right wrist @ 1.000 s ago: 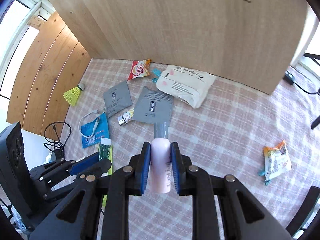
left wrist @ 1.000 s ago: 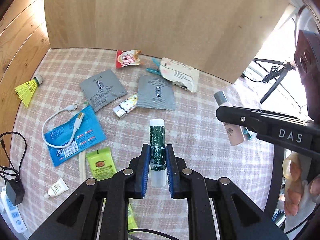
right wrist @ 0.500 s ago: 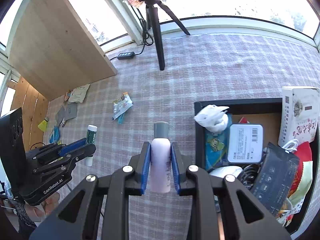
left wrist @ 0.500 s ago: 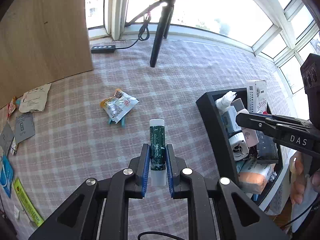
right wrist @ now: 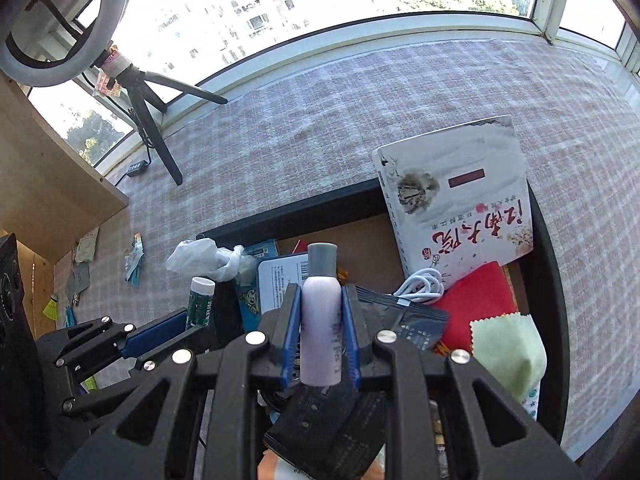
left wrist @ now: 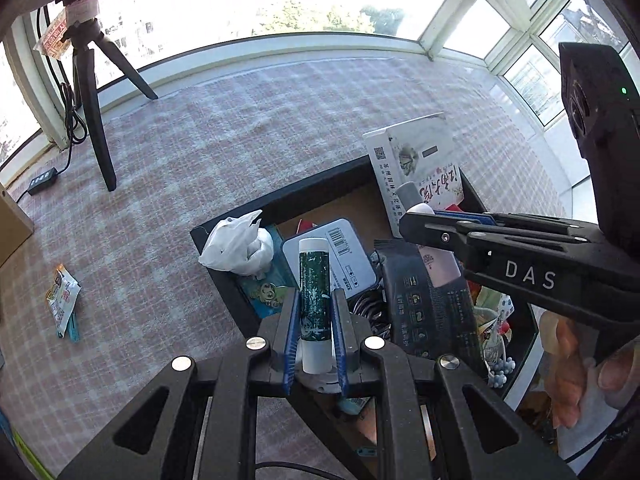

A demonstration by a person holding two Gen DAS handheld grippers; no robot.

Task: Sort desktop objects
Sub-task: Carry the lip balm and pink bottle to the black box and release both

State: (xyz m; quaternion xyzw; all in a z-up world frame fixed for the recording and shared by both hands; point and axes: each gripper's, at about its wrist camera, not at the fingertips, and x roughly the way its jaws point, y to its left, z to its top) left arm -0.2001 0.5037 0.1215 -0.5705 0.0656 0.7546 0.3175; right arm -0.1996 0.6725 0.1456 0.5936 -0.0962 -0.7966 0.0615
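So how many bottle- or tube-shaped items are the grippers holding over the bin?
2. The green tube sits in the left gripper; the pink bottle sits in the right gripper. Both hang above the black bin; its clutter may hide more.

Home setting indicated: sunlit glazed balcony or bay window corner, white window frames point(left wrist: 452, 8) curved round surface point(right wrist: 360, 112), trees and apartment blocks seen outside. Surface covered by pink checked cloth. Household clutter packed in black storage box point(left wrist: 240, 308): book point(right wrist: 456, 200), plastic bag point(left wrist: 236, 244), snack packets. Tripod point(left wrist: 92, 92) with ring light point(right wrist: 60, 20) and power strip point(left wrist: 40, 178) placed by window, suggesting home recording setup.
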